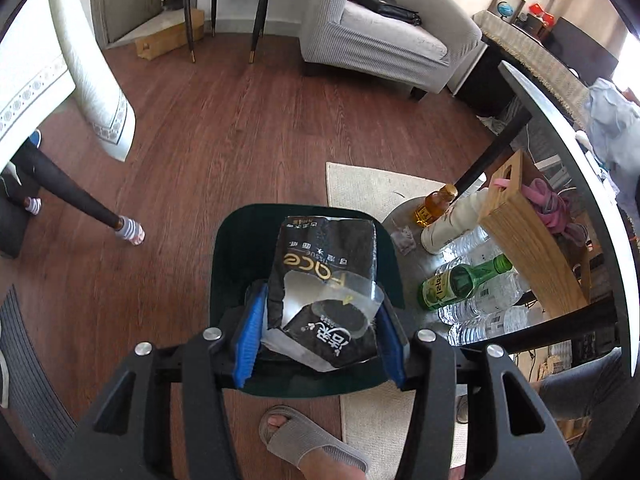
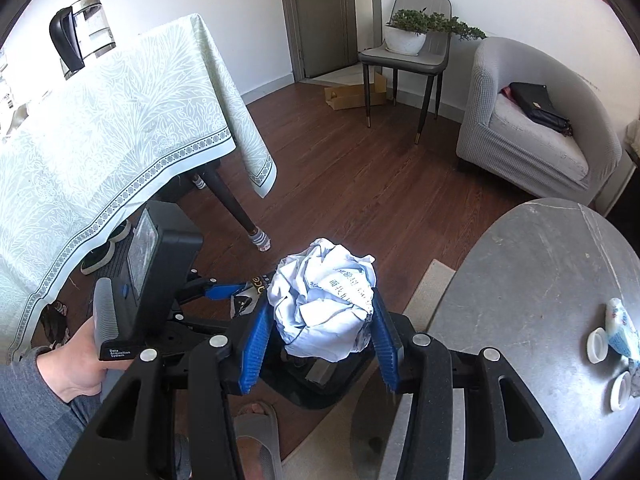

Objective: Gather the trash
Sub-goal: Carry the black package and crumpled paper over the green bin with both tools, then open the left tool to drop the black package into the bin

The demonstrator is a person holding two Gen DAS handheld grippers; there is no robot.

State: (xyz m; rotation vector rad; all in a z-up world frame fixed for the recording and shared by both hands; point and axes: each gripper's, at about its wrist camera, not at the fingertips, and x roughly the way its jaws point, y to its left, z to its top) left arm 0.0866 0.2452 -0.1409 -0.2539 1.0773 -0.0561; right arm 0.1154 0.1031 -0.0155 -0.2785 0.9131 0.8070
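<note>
Left gripper (image 1: 320, 336) is clamping a torn black tissue wrapper (image 1: 324, 276), gold lettering reading "Face", above the dark green bin (image 1: 228, 248). Right gripper (image 2: 318, 336) is gripping a crumpled pale-blue printed paper ball (image 2: 324, 304), characters illegible, over the same bin (image 2: 320, 392).

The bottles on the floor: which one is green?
The green bottle with the yellow-green label, lying tilted on the clear water bottles. The others are clear, white or amber with a gold cap.

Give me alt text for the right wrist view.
The right gripper clamps a crumpled ball of white paper above a dark bin on the wood floor. The left gripper holds a black wrapper beside it; a grey round table stands right.
</note>
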